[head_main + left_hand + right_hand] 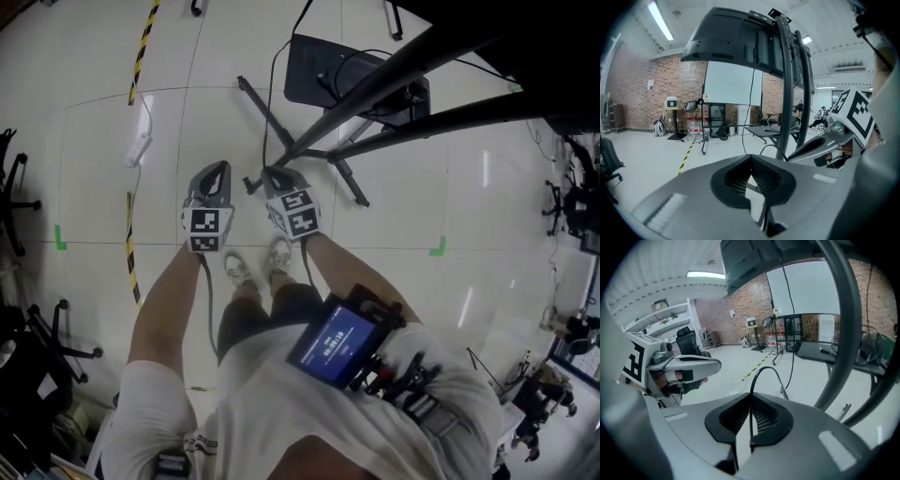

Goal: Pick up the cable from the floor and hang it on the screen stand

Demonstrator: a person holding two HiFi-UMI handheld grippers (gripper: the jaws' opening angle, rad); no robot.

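Holding black cable [764,368] pinched in right hand-held gripper [751,401], loop arching ahead. Left hand-held gripper [751,161] alongside, jaws narrow on cable too. Screen stand [788,93] just ahead.

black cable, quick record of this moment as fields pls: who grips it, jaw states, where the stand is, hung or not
cable: thin black cable, arching forward out of the jaw tips in the right gripper view
right gripper: shut on the cable
left gripper: jaws together on a thin dark strand, apparently the same cable
stand: black metal screen stand, its poles just ahead of both grippers
hung: not yet, as far as these views show
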